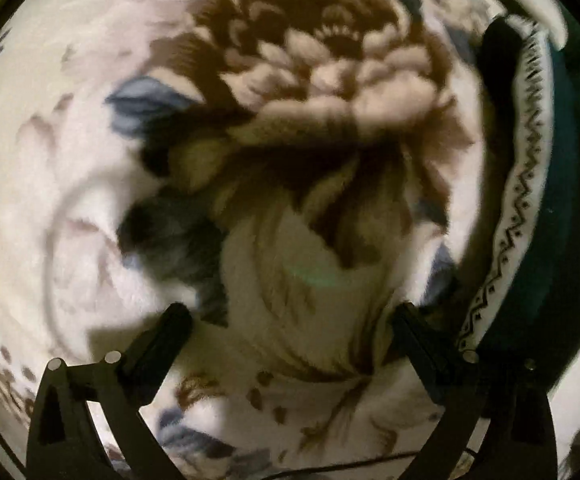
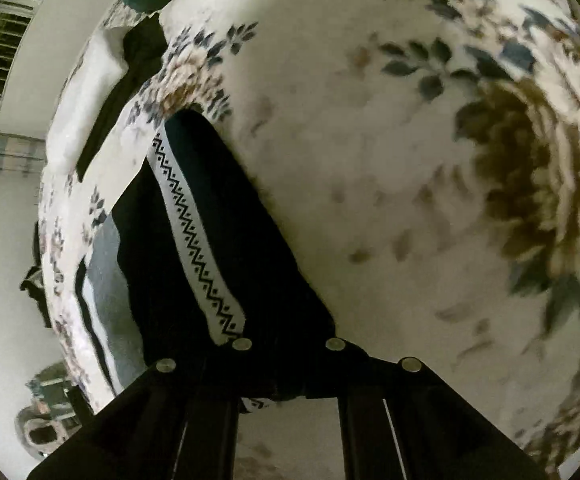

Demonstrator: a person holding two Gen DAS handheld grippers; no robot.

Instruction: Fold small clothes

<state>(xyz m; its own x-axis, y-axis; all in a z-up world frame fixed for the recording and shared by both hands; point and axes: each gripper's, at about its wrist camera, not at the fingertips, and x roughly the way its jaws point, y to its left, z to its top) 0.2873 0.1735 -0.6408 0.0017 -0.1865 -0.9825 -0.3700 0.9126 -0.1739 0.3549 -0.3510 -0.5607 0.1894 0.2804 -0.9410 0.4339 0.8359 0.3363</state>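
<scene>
Garment [image 2: 218, 240], dark with a white zigzag band, lies on the floral blanket [image 2: 370, 160], its long axis running away from our right gripper [image 2: 288, 346], whose jaws are clenched on its near end. Our left gripper [image 1: 290, 344] hangs released, the garment at its right.

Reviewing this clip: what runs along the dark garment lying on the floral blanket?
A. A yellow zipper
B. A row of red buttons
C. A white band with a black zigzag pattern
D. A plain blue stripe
C: the right wrist view shows a white band with a black zigzag pattern running along the dark garment, which lies on the floral blanket.
</scene>
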